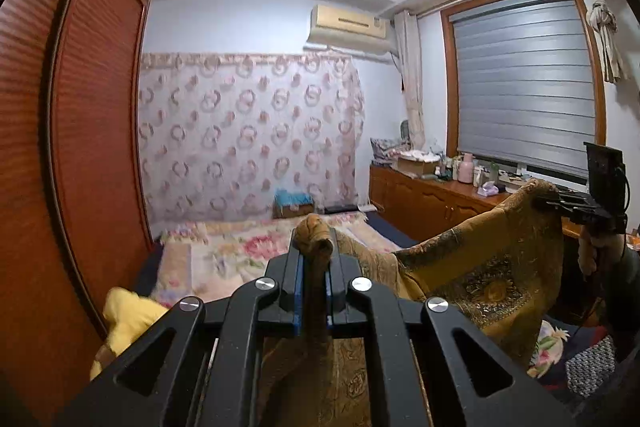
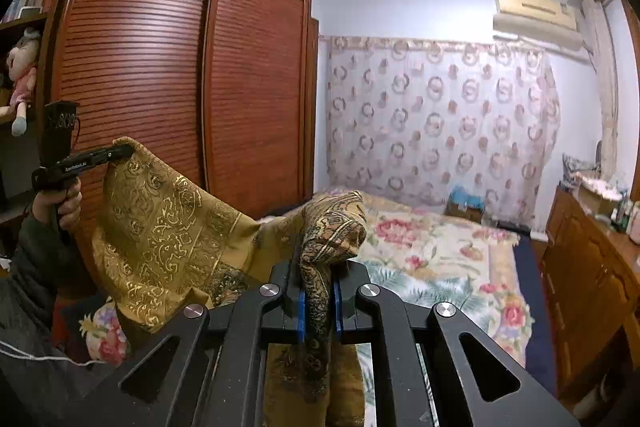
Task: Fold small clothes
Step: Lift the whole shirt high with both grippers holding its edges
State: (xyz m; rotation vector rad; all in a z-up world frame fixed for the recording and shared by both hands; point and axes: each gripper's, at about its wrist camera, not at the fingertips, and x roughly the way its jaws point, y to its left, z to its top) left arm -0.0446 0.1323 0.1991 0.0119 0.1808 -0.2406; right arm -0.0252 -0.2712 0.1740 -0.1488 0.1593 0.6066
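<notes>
A mustard-gold cloth with a dark paisley pattern (image 1: 472, 267) hangs in the air, stretched between both grippers above the bed. My left gripper (image 1: 316, 259) is shut on one bunched corner of it, the fabric squeezed between the blue pads. The right gripper (image 1: 548, 201) shows at the right of the left wrist view, pinching the far corner. In the right wrist view my right gripper (image 2: 320, 267) is shut on its corner of the cloth (image 2: 160, 227), and the left gripper (image 2: 120, 151), held by a hand, grips the other end at left.
A floral bedspread (image 2: 440, 267) covers the bed below. A tall wooden wardrobe (image 2: 180, 87) stands on one side, a wooden sideboard (image 1: 432, 199) with clutter under the window on the other. A yellow garment (image 1: 128, 319) lies at the bed's near edge. A patterned curtain (image 1: 248, 131) hangs behind.
</notes>
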